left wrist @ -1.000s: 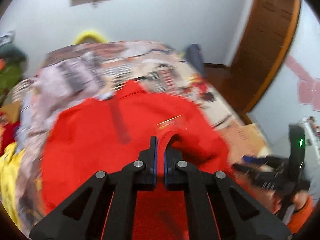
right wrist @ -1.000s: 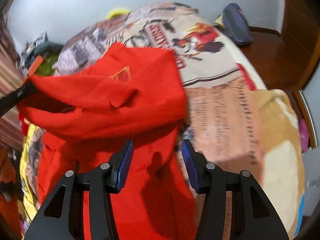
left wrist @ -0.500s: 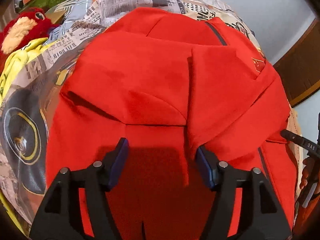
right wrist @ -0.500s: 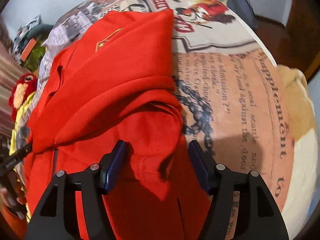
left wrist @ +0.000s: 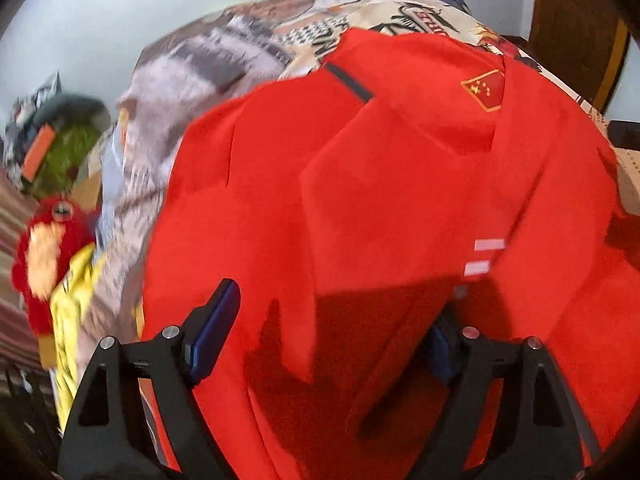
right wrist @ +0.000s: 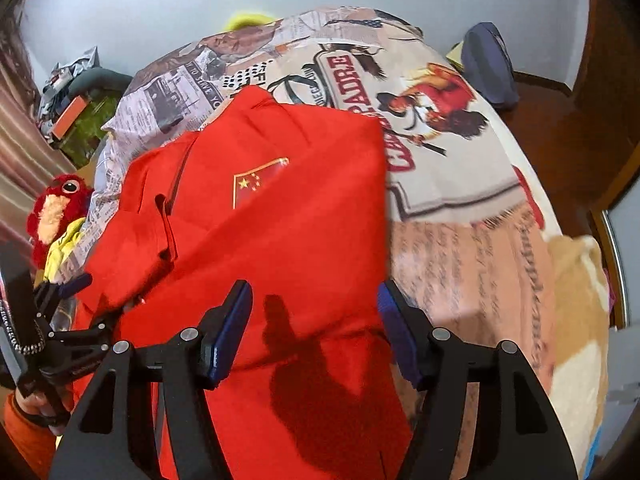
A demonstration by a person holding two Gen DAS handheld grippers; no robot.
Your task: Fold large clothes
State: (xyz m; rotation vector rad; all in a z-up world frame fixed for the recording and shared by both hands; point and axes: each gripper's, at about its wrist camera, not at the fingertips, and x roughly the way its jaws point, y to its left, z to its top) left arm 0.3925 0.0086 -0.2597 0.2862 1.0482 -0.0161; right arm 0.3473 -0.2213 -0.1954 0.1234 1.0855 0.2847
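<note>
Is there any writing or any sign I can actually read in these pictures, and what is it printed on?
"PADRE": large red letters on the printed bedspread; the lettering runs on under the red jacket, so the word may be longer.
"TO LOVE YO": partly legible in a newspaper-style panel of the same bedspread; the small print around it is too small to read.
Script lines at the bedspread's right: blurred, unreadable.
Flag emblem on the jacket: yellow stars on red, no words.
</note>
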